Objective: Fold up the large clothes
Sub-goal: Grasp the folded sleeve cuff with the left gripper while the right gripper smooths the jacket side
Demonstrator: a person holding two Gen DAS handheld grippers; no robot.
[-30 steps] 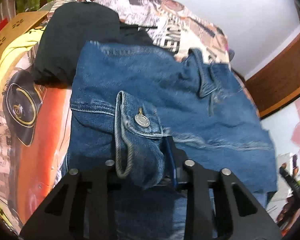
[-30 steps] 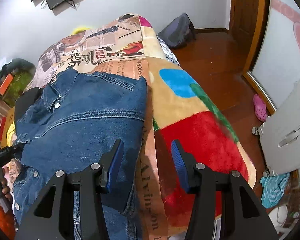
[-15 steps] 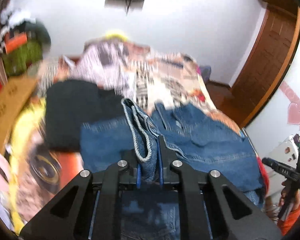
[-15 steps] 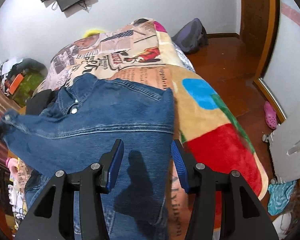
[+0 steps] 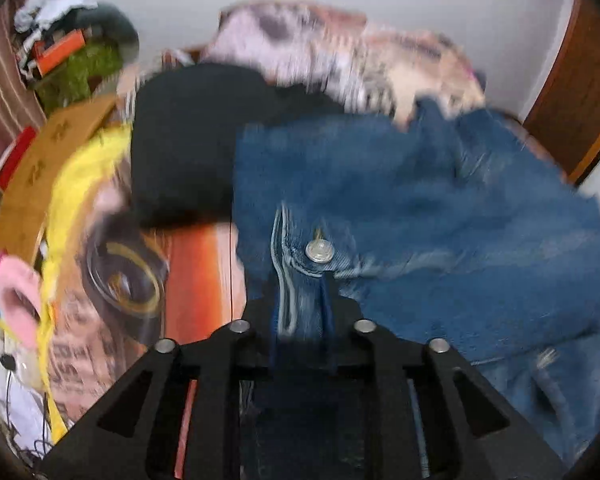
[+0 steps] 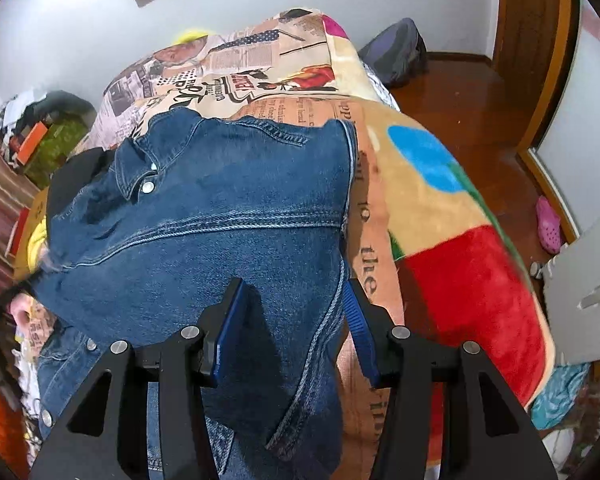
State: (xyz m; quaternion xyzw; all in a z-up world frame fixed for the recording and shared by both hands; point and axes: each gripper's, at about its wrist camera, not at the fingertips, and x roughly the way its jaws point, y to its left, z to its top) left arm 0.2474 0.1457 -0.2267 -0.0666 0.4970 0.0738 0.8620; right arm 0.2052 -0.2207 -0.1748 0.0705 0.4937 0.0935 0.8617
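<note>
A blue denim jacket (image 6: 220,240) lies on the bed, back side up, collar toward the far left; it also shows in the blurred left wrist view (image 5: 420,208). My left gripper (image 5: 302,312) is shut on a buttoned cuff or hem edge of the jacket (image 5: 300,264), next to a metal button (image 5: 319,250). My right gripper (image 6: 292,320) is open, its blue-padded fingers (image 6: 230,324) straddling the jacket's right edge just above the cloth, holding nothing.
The bed has a printed newspaper-pattern blanket (image 6: 440,220) with red and blue patches. A black garment (image 5: 188,140) lies beside the jacket's far left. A cardboard box (image 5: 40,168) and clutter stand left of the bed. Wooden floor, a backpack (image 6: 396,52) and a door are on the right.
My left gripper, shut on the denim edge, lifted it up and then swung it back down and across the jacket. The jacket spread toward the right gripper, which stayed open and moved over its edge.
</note>
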